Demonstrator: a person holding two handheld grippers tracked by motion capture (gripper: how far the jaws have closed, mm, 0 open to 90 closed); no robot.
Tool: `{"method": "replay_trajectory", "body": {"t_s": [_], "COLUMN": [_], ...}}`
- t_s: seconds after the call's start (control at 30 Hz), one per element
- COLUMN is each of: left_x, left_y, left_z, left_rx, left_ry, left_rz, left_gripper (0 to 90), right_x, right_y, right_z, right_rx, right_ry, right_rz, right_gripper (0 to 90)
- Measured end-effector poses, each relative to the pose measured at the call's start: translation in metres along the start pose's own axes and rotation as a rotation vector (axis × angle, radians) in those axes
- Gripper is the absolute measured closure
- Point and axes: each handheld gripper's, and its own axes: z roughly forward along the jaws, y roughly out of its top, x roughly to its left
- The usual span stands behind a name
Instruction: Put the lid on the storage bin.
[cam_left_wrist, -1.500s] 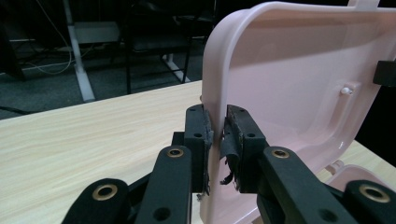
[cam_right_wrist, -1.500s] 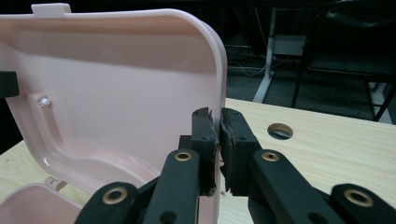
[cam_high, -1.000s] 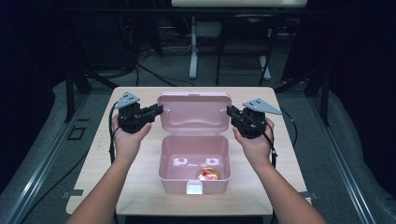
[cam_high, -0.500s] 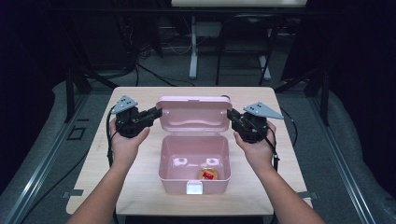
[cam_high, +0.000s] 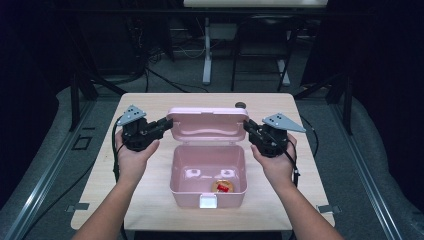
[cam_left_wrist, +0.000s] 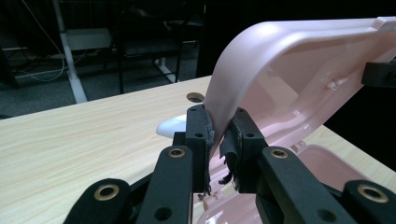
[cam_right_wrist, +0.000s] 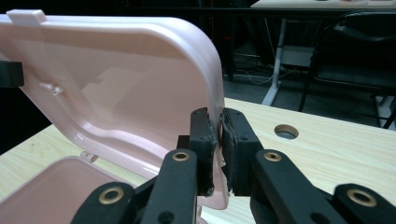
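Observation:
A pink plastic box (cam_high: 209, 170) stands open in the middle of the wooden table, its lid (cam_high: 207, 125) raised behind it. A small round orange and red item (cam_high: 223, 186) lies inside near the front. My left gripper (cam_high: 166, 125) is shut on the lid's left edge, and the left gripper view shows the lid (cam_left_wrist: 289, 70) pinched at my left gripper (cam_left_wrist: 220, 135). My right gripper (cam_high: 248, 127) is shut on the lid's right edge. In the right gripper view the lid (cam_right_wrist: 116, 88) rim sits pinched in my right gripper (cam_right_wrist: 218, 135).
The table (cam_high: 150, 200) has a round cable hole (cam_right_wrist: 286, 131) near its back edge, behind the lid. A white latch (cam_high: 208, 201) sits on the box's front wall. Dark floor, desk legs and cables lie beyond the table.
Both grippers have swung the lid forward and up from lying flat behind the box. Hands have come slightly nearer the person.

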Motion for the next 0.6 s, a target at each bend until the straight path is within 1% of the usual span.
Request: {"method": "replay_trajectory", "body": {"t_s": [0.13, 0.2, 0.4, 0.6], "left_x": [-0.0015, -0.0017, -0.0021, -0.0034], "left_y": [-0.0004, -0.0016, -0.0036, -0.0051], "left_z": [-0.0026, -0.0032, -0.0050, -0.0068], "left_rx": [0.009, -0.002, -0.010, -0.015], "left_ry": [0.000, -0.005, -0.012, -0.018], "left_rz": [0.008, 0.004, -0.003, 0.001], "left_gripper": [79.3, 79.1, 79.0, 78.3], "right_x": [0.0007, 0.0015, 0.0023, 0.0023], "right_y": [-0.0007, -0.0010, -0.0033, -0.0046], "right_z": [-0.0019, -0.0033, -0.0063, -0.0088], "right_rx": [0.000, 0.002, -0.006, -0.011], "right_ry": [0.003, 0.006, 0.018, 0.024], "right_rz": [-0.002, 0.002, 0.001, 0.005], "right_gripper": [82.3, 82.1, 81.3, 81.0]}}
